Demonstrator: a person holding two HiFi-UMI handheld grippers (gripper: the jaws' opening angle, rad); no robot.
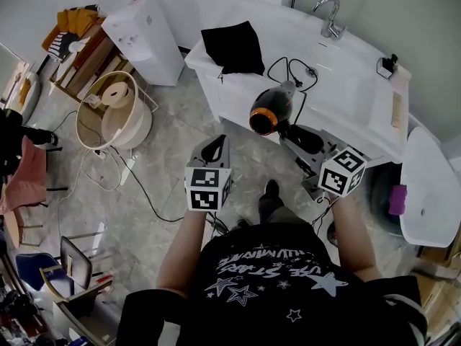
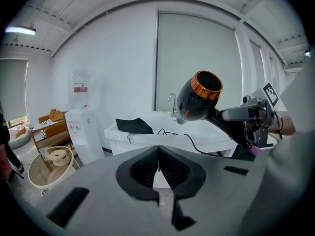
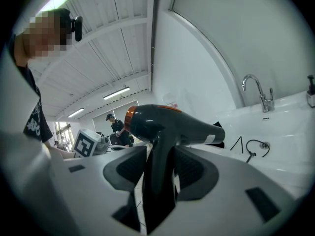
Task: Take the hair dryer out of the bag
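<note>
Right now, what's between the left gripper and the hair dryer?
Nothing: in the head view, only floor shows between the left gripper and the hair dryer in the right gripper.

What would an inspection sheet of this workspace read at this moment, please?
Surface: white sink counter, mostly bare, faucet at the back.
Job's things: hair dryer held in the air, clear of the black bag, which lies flat on the counter's left end.
Clutter: small dark item at the counter's right end.
Grippers: left gripper shut, empty; right gripper shut on the hair dryer's handle.
Cables: dryer cord loops across the counter; floor cord trails near the round basket.
Surroundings: water dispenser and that basket stand left of the counter.
</note>
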